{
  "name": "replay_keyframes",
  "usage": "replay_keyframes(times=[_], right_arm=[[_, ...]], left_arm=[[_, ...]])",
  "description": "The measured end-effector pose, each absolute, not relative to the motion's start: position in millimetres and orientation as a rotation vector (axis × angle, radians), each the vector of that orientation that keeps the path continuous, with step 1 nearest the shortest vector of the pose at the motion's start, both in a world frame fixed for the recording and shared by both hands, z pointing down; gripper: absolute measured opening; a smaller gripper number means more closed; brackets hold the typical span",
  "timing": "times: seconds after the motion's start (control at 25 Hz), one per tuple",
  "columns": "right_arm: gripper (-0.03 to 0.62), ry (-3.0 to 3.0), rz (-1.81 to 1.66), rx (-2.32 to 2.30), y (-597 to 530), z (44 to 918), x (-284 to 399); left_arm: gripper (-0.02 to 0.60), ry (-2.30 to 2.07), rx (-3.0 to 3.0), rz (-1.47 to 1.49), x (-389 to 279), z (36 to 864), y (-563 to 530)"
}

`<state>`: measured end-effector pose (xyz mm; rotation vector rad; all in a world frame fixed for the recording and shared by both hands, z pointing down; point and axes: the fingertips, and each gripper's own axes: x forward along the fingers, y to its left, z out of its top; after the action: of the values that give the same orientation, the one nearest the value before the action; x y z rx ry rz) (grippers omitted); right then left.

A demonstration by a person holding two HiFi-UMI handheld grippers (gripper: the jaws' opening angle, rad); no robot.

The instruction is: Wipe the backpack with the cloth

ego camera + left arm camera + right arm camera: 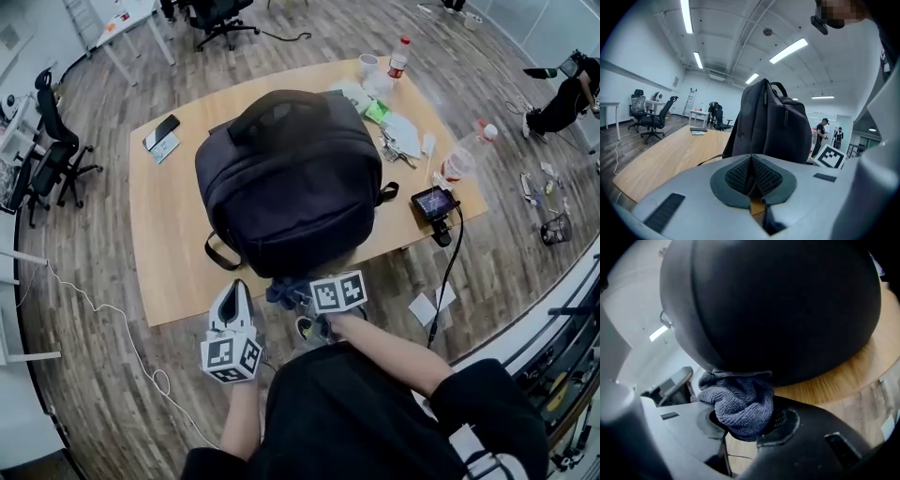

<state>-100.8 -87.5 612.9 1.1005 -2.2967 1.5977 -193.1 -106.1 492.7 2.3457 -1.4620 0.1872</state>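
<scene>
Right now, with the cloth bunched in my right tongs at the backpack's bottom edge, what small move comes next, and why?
Probably a short stroke of the right tongs up the backpack. The cloth they grip sits pressed against its lowest edge, so the broad dark panel above is the only way a wipe has room to run.

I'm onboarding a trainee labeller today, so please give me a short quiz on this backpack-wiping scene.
1. True or false: the left tool is shut with nothing between its jaws.
2. Which tool grips the cloth? A: left. B: right. C: neither.
3. Fill the blank: the backpack stands on a wooden ____.

Key: 1 true. 2 B, the right tool. 3 table.
</scene>
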Motion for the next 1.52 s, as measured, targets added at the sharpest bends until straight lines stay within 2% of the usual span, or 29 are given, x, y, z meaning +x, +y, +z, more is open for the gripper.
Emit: replay_keyframes(times=[0.12, 0.24, 0.68, 0.92, 1.08, 1.28, 1.52], right_arm=[[0.129, -2.201, 1.647, 1.22, -88.0, 647.0, -62.7], [0.127, -2.227, 1.616, 1.247, -85.9, 638.6, -35.7], [0.126, -2.453, 1.788, 0.948, -80.2, 509.6, -69.1], [0.126, -2.667, 1.768, 0.885, -116.9, 417.7, -79.2], [0.126, -2.659, 1.871, 0.921, -122.0, 410.1, -52.4], [0.126, -2.667, 1.829, 1.045, -122.2, 410.3, -11.7], [0.126, -2.559, 1.872, 0.982, -103.5, 465.1, -24.6]], left_arm=[[0.017, -1.471, 2.333, 0.205, -191.2, 495.7, -102.4], [0.017, -1.473, 2.327, 0.222, -185.0, 498.1, -97.8], [0.017, -1.474, 2.309, 0.218, -154.3, 492.0, -85.0], [0.017, -1.501, 2.3, 0.219, -156.4, 487.4, -84.6], [0.017, -1.494, 2.318, 0.214, -149.9, 482.5, -84.9], [0.017, -1.481, 2.35, 0.222, -143.2, 476.3, -92.3], [0.017, -1.449, 2.363, 0.245, -129.2, 477.3, -92.7]])
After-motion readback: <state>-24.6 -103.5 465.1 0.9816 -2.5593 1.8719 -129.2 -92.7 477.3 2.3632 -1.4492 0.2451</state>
